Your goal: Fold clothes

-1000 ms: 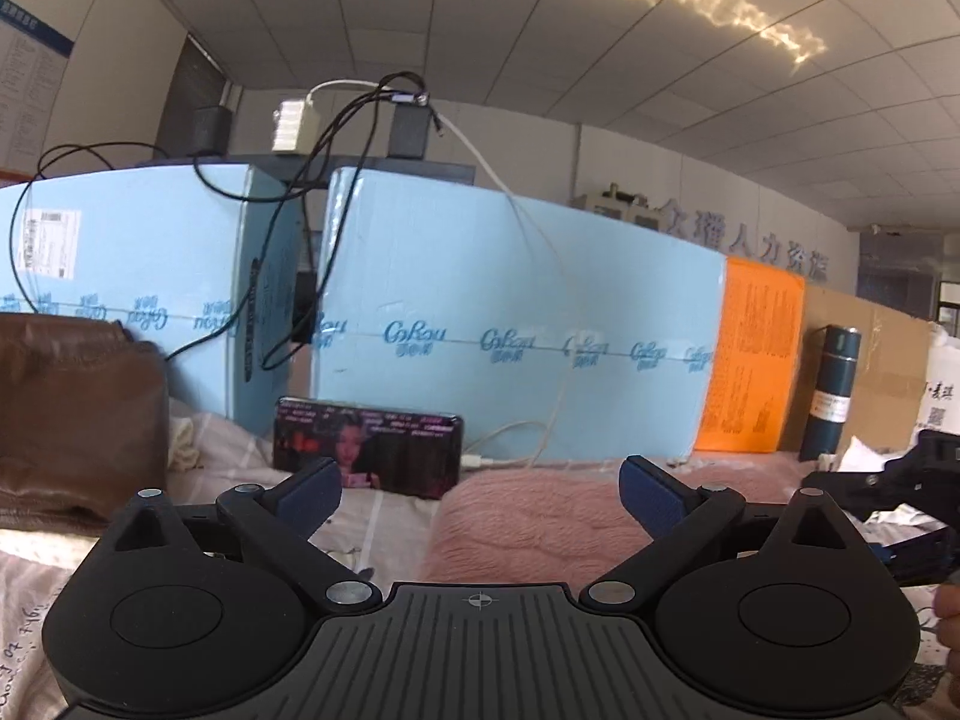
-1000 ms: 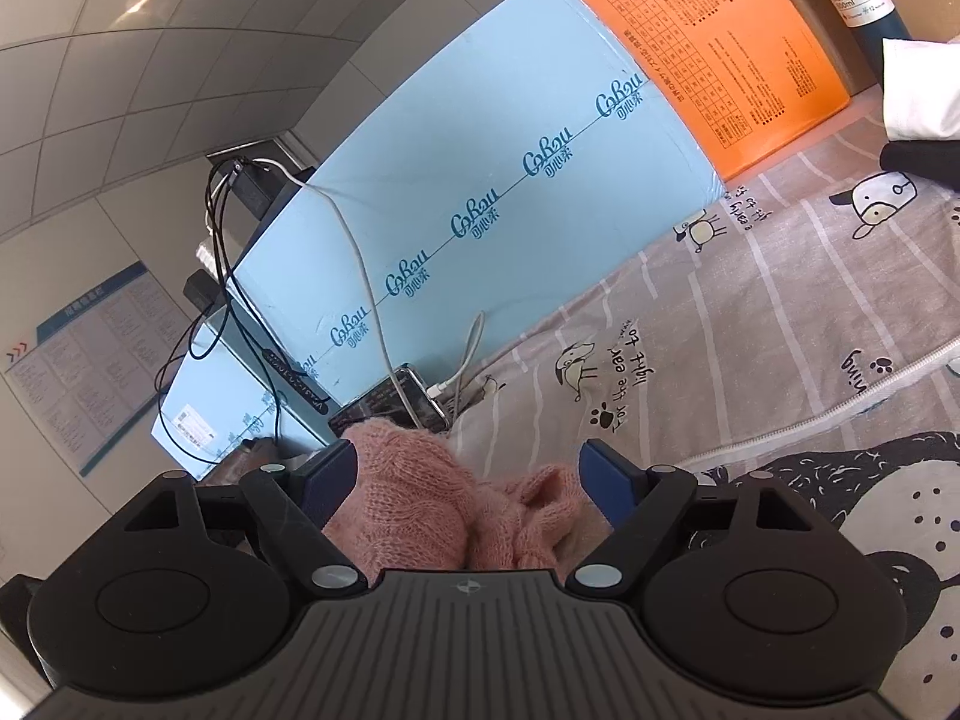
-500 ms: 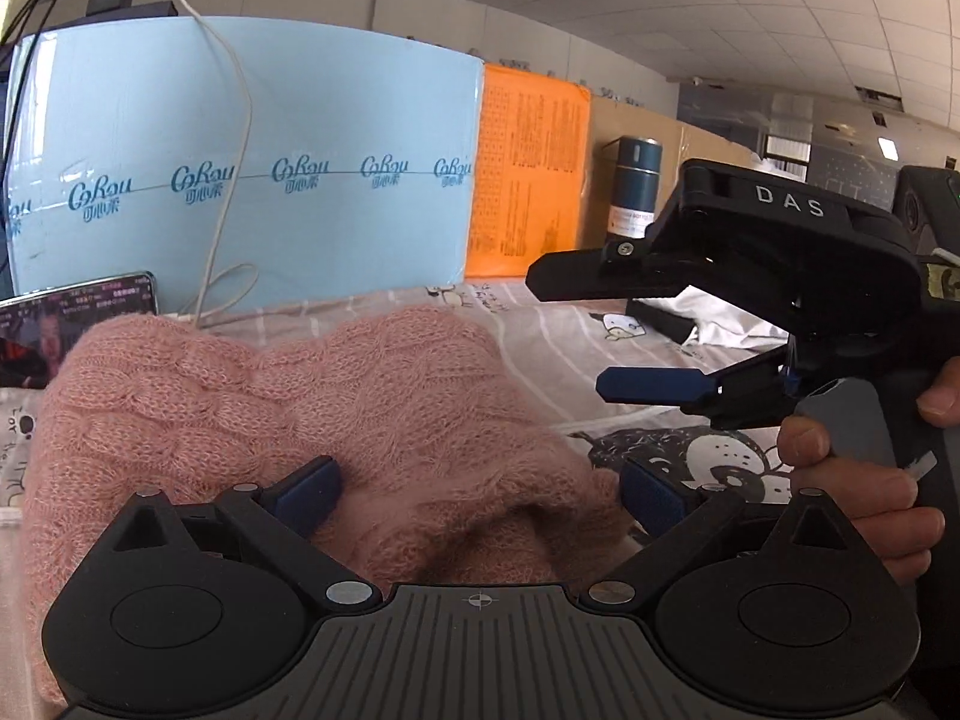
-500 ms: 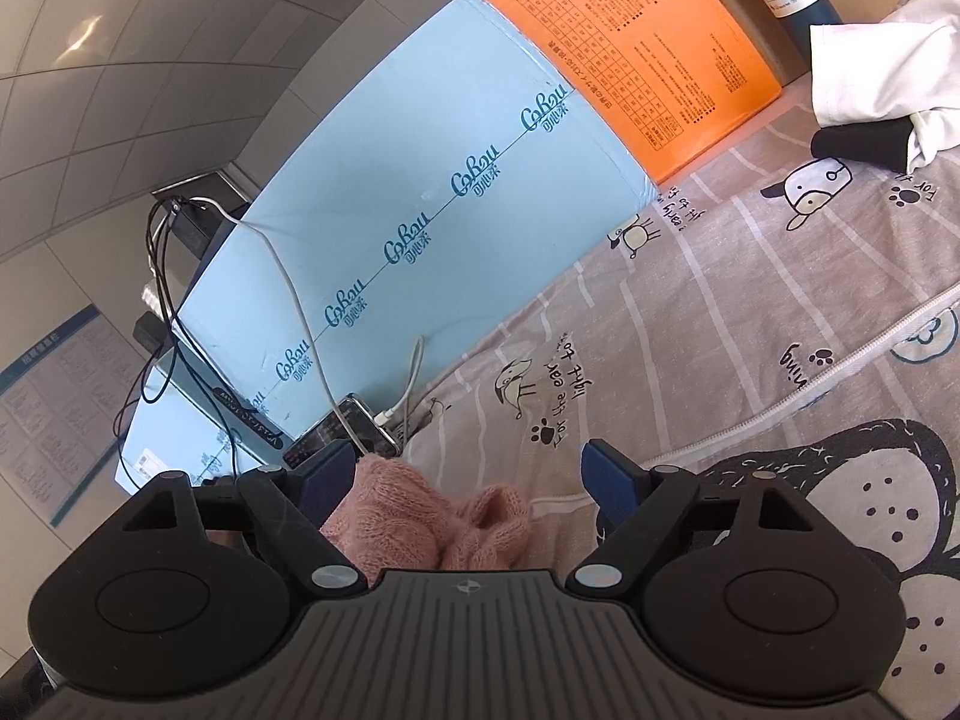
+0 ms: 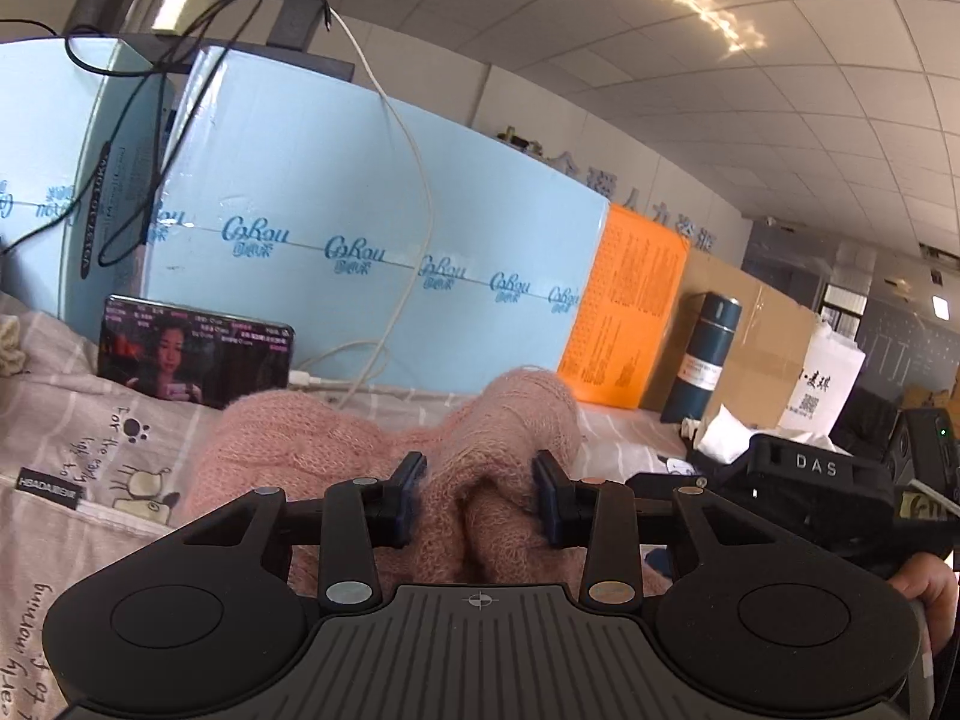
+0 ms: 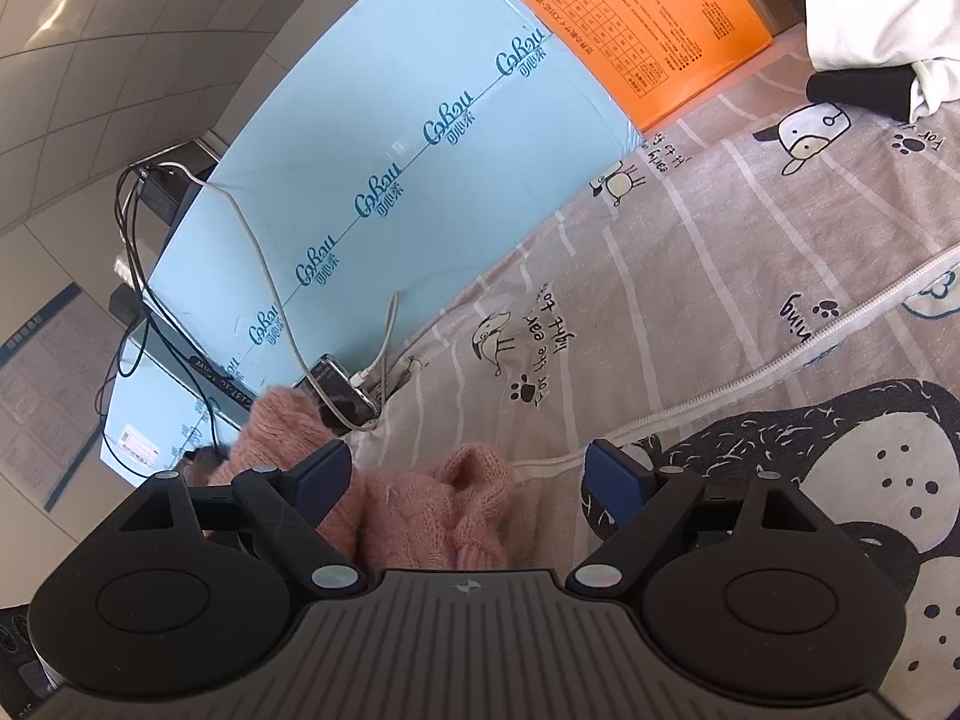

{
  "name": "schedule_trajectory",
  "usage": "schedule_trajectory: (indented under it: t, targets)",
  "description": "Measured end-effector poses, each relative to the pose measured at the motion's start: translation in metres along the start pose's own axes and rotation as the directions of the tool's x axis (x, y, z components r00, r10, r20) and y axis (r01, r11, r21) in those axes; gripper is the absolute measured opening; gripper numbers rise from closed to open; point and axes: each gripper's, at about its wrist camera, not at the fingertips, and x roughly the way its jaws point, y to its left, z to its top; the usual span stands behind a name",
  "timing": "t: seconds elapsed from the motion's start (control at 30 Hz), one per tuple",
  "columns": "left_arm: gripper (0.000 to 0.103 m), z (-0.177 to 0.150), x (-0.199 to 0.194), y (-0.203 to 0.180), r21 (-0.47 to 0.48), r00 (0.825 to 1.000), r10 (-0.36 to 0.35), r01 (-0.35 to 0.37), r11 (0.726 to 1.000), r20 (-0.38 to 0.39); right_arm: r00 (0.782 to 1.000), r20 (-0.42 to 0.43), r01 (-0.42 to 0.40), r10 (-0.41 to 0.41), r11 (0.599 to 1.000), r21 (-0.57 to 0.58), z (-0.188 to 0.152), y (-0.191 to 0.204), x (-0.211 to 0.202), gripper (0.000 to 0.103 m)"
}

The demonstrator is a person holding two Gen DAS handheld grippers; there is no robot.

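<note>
Left gripper (image 5: 477, 501) had just been closing, pinching a bunched fold of the pink sweater (image 5: 336, 438), which lay just in front of the phone (image 5: 195, 351), probably to lift it. Right gripper (image 6: 468, 474) gaped wide, holding nothing.

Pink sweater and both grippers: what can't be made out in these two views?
- pink sweater: its full shape; both views, each gripper body covers its near part.
- left gripper: jaws just closing on a bunched fold; layers caught unclear.
- right gripper: open; whether its pads touch the knit is unclear.
- phone: screen text too small.
</note>
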Motion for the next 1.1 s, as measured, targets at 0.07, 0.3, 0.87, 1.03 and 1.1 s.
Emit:
schedule_trajectory:
  t: [0.07,0.3,0.87,1.03,1.1]
  targets:
    - [0.037,0.001,-0.008,0.005,-0.01,1.0,0.018,-0.018,1.0,0.02,0.999,-0.041,-0.015,0.015,1.0,-0.001,-0.001,0.0,0.007,0.085]
    - [0.037,-0.001,-0.022,0.018,-0.042,0.999,0.03,-0.028,0.999,0.043,0.99,-0.142,-0.038,0.015,0.986,-0.162,-0.02,0.025,0.029,0.076]
    - [0.028,0.018,-0.051,-0.016,0.13,0.947,0.116,-0.161,0.978,0.3,0.933,0.23,-0.15,0.278,0.879,-0.453,-0.021,0.057,-0.045,0.017]
    - [0.025,0.015,-0.048,0.006,0.045,0.949,0.198,-0.215,0.975,0.246,0.917,0.353,-0.043,0.188,0.924,-0.38,0.012,0.035,-0.068,0.016]
    - [0.025,0.007,-0.042,0.022,0.013,0.951,0.257,-0.263,0.965,0.169,0.93,0.349,0.007,0.119,0.94,-0.342,0.024,0.022,-0.069,0.016]
